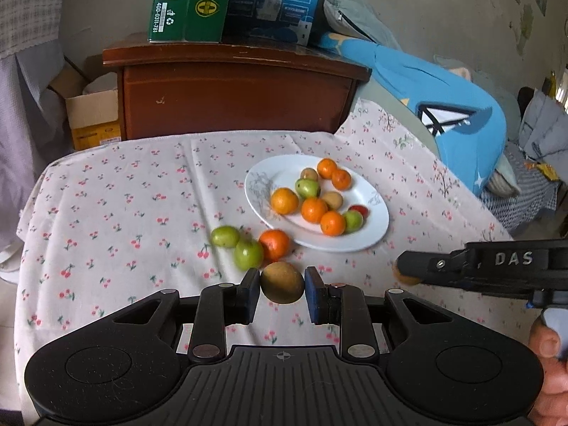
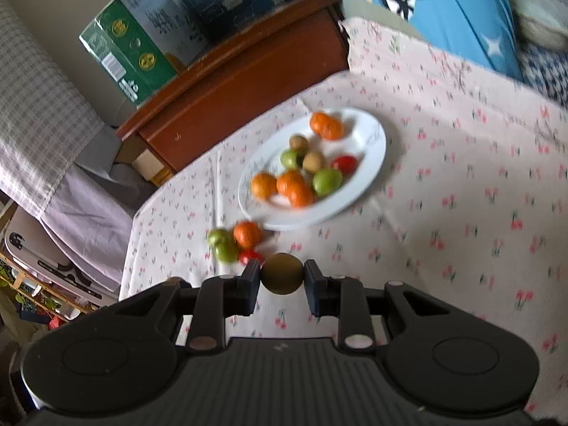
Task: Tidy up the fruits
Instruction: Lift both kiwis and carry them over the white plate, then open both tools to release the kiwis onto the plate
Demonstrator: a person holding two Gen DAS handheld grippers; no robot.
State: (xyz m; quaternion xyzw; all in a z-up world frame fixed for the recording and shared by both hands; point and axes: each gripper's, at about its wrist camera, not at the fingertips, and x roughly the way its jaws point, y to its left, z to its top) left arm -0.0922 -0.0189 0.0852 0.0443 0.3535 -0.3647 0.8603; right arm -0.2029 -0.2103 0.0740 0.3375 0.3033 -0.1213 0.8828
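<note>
- Left gripper: fingers pinching a brown fruit at bottom centre of the left view, pads on its two sides only.
- Right gripper: fingers likewise pinching a second brown fruit at bottom centre of the right view; seen side-on at right edge of the left view.
- Both fruits round and smooth, gripped across a narrow band; could roll out and drop on the tabletop on any tilt or jolt.
- Just beyond the left fingers: loose cluster of two green fruits and an orange; in the right view a red one too. A low carry could knock these off toward the left edge.
- Plate, centre of both views, already crowded with oranges, green, brown and red fruit. Dropping from height could scatter the pile or bounce a piece over the low rim.
- Two grippers heading for one plate: likely to collide if both arrive together.
- Right view blurred; exact clearances hard to judge.
</note>
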